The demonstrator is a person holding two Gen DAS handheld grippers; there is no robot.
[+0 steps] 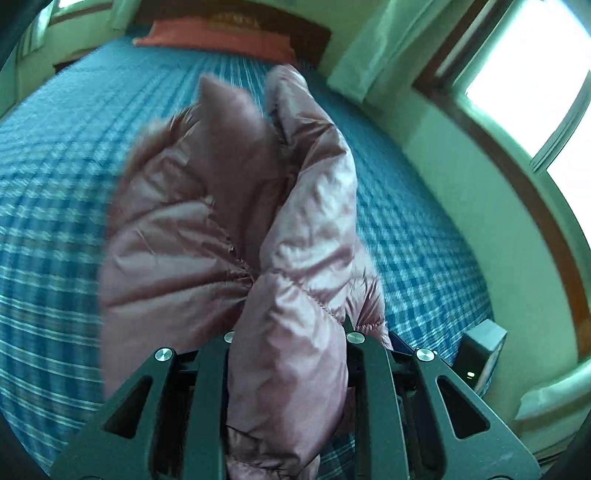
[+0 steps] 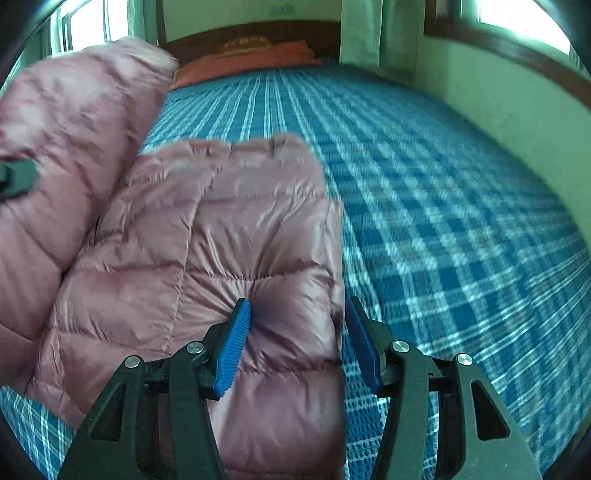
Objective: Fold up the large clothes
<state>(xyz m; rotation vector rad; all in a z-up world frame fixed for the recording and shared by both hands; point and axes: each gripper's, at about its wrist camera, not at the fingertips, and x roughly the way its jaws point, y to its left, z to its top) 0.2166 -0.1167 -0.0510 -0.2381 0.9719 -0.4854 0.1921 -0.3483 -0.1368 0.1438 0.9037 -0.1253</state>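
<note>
The pink puffer jacket [image 1: 236, 221] runs lengthwise away from me toward the red pillow [image 1: 221, 33], over the blue plaid bedspread [image 1: 55, 184]. My left gripper [image 1: 288, 332] pinches a thick fold of it — fabric bulges between the fingers. My right gripper [image 2: 299, 332] clamps its quilted edge [image 2: 295, 302] — blue pads [image 2: 232, 350] dent the padding.

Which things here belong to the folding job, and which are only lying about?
For the job:
- pink puffer jacket
- left gripper, shut on the jacket
- right gripper, jacket between its pads
- checked bed cover, the work surface

Lying about:
- red pillow
- grey box
</note>
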